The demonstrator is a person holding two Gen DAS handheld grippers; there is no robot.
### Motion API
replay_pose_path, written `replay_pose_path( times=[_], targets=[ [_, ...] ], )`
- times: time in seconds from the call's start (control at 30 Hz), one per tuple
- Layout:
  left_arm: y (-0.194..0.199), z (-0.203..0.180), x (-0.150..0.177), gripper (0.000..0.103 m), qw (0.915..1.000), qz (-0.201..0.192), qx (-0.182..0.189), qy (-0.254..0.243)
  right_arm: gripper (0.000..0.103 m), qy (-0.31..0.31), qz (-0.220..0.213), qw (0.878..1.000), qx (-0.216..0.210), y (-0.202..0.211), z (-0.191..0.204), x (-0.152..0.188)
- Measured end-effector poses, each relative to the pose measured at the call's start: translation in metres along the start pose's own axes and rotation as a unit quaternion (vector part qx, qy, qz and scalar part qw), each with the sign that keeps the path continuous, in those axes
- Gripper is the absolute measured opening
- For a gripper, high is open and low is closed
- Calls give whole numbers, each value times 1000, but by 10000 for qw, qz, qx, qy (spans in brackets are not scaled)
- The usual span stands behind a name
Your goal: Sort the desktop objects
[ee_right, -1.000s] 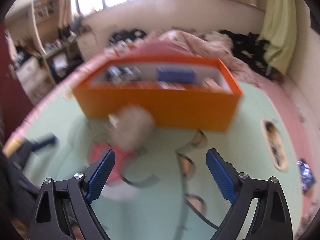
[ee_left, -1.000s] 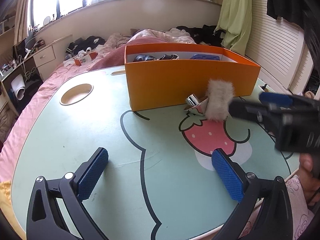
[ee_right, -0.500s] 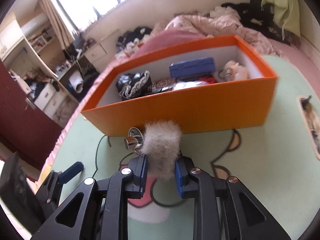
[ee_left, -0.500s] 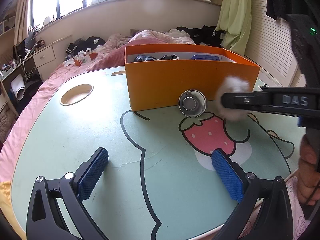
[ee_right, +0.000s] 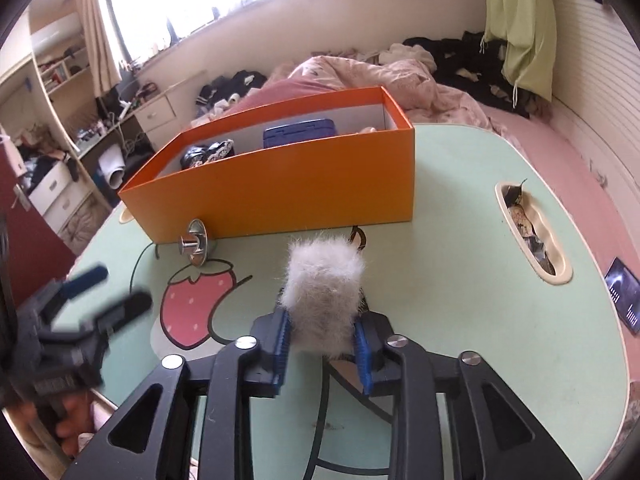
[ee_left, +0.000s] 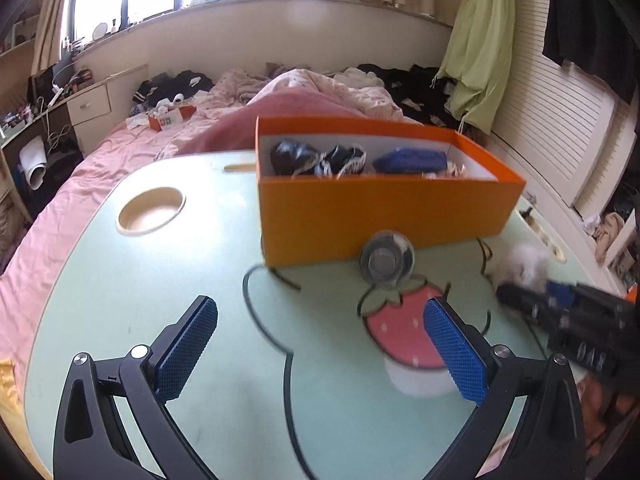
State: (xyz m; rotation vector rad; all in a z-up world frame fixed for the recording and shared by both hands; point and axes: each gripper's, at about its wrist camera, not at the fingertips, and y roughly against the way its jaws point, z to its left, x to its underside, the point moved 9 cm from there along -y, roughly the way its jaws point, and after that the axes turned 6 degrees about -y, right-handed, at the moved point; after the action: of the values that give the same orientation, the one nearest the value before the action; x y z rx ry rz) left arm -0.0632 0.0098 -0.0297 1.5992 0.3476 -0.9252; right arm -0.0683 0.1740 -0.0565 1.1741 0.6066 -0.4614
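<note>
The furry white pompom [ee_right: 322, 284] sits clamped between the blue pads of the right gripper [ee_right: 322, 340], held above the desk [ee_right: 460, 264] in front of the orange box [ee_right: 288, 184], toward the box's right end. In the left wrist view the same pompom [ee_left: 520, 262] shows blurred, right of the box's front right corner, with the right gripper [ee_left: 560, 312] dark and smeared behind it.

A small shiny metal piece [ee_right: 195, 242], round with a short stem, lies on the desk touching or just beside the box's front wall, near its left end in the right wrist view; a printed strawberry [ee_right: 192, 304] lies just in front of it. Inside the box are a blue case [ee_right: 298, 132] and dark bundled items [ee_right: 206, 152].

The left gripper [ee_left: 320, 344] hangs with its jaws wide apart and nothing between them, over the desk in front of the box. A round cup recess [ee_left: 151, 210] lies to the box's left, and a long slot tray [ee_right: 532, 232] to its right.
</note>
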Motion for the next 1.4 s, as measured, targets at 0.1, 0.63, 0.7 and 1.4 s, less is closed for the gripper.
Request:
replay_pose_path(
  times=[0.1,0.63,0.7,1.4],
  targets=[
    [-16,-10,-8,88,9994,303,64,-155,82,153,-16,9994,321,-2,-2,2],
    [-41,-42,-14,35,9951,778,366,-493,82,19,-91,9996,274,1,-9,1],
    [-33,-39,-16,35,9961,636,444,-431,82,10,-98,9996,282,2,-9,1],
    [35,8,-31,35,9986,-359,394,14,22,313,-461,9984,-131,22,17,-30]
  ],
)
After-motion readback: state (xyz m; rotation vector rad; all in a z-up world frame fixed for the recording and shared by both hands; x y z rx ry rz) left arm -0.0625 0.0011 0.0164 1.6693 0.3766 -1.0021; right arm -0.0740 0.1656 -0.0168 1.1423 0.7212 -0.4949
